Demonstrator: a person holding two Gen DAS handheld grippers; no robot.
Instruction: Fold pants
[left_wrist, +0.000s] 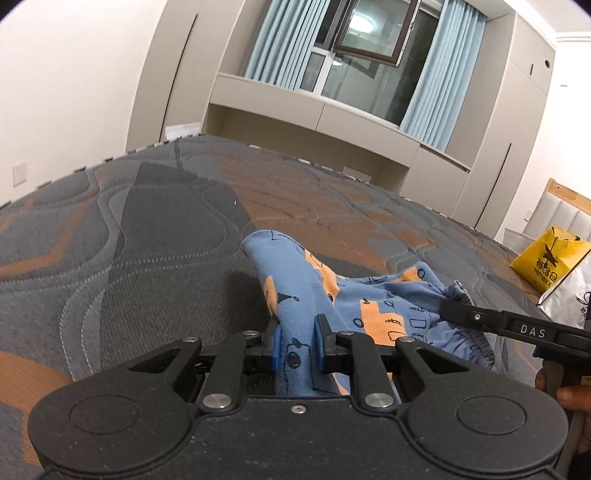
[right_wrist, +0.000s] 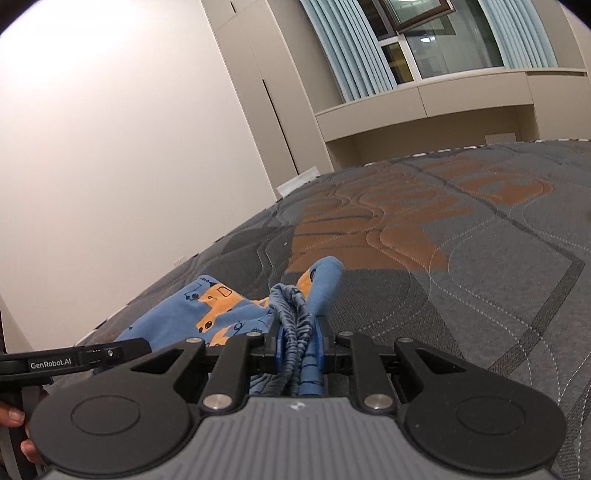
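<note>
Blue pants (left_wrist: 314, 280) with orange vehicle prints lie bunched on the mattress (left_wrist: 147, 240), partly lifted by both grippers. My left gripper (left_wrist: 297, 343) is shut on a fold of smooth blue leg fabric that runs back between its blue pads. My right gripper (right_wrist: 299, 343) is shut on the gathered elastic waistband (right_wrist: 291, 314); the printed cloth (right_wrist: 207, 306) spreads to its left. In the left wrist view the right gripper (left_wrist: 454, 310) comes in from the right, clamped on the ruffled waistband. In the right wrist view the left gripper's finger (right_wrist: 136, 347) shows at the left edge.
The grey and orange quilted mattress (right_wrist: 480, 277) stretches ahead of both grippers. A yellow bag (left_wrist: 546, 258) and a silver bag (left_wrist: 569, 295) stand at its right edge. Beige cabinets and a curtained window (left_wrist: 362, 55) line the far wall. A person's fingers (left_wrist: 569, 397) hold the right handle.
</note>
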